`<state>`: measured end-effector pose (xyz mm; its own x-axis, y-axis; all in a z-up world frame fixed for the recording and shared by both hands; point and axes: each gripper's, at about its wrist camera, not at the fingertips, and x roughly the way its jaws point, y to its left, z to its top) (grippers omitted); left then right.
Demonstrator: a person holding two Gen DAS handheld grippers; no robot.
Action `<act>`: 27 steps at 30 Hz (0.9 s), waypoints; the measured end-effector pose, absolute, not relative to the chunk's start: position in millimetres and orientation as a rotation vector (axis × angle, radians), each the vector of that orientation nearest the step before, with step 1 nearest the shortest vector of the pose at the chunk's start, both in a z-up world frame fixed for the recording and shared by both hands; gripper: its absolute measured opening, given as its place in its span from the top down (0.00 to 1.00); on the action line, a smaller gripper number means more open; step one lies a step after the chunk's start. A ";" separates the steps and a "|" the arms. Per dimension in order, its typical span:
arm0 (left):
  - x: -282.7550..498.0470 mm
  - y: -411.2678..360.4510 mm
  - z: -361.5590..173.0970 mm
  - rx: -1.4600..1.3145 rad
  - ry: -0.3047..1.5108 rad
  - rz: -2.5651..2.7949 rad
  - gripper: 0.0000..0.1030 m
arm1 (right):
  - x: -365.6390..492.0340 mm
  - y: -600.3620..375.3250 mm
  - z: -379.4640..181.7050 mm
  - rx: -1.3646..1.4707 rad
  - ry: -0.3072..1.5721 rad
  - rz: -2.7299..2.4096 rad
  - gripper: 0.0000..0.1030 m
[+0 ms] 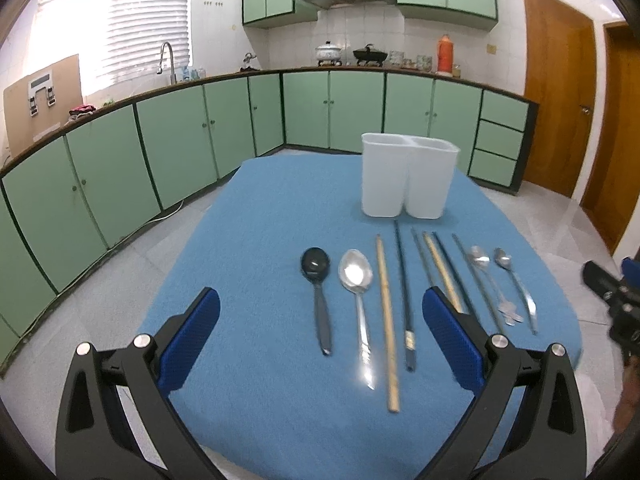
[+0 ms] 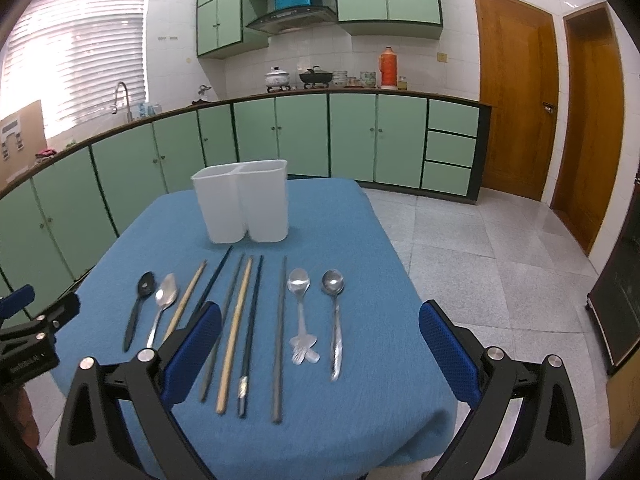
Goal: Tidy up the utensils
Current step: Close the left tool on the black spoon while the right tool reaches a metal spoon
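Both the left tool (image 1: 320,332) and the right tool (image 2: 320,336) hover wide open, holding nothing. Spoons and chopsticks (image 2: 234,332) lie in a row on the blue-clothed worktop (image 2: 360,400), before a white two-compartment plastic holder (image 2: 242,202).

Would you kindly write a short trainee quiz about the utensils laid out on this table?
1. True or false: the white holder already contains utensils.
2. Which spoon lies farthest left in the row: A) black spoon, B) a steel one?
3. How many compartments does the holder have?

Key:
1. False; nothing shows above its rim, and all utensils lie on the blue cloth.
2. A.
3. Two.

The left gripper and right gripper are both open.
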<state>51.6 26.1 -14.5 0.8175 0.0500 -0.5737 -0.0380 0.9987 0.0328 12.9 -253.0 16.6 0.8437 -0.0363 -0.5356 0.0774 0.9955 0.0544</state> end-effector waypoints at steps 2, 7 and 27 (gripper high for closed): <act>68.4 34.8 -18.3 0.015 0.625 0.073 0.05 | 25.2 -258.0 12.0 0.074 0.571 -0.072 0.06; 112.1 61.7 -32.9 -0.001 0.685 0.139 0.05 | 58.6 -271.5 -2.2 0.078 0.599 -0.104 0.06; 213.7 67.3 -93.0 -0.030 0.904 0.093 0.07 | 133.6 -281.4 -48.4 0.078 0.745 -0.108 0.23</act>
<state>213.7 67.3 -93.0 0.6151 0.0682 -0.7855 -0.0932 0.9956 0.0135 133.6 -281.4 -48.4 0.7302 -0.0706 -0.6796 0.1257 0.9916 0.0320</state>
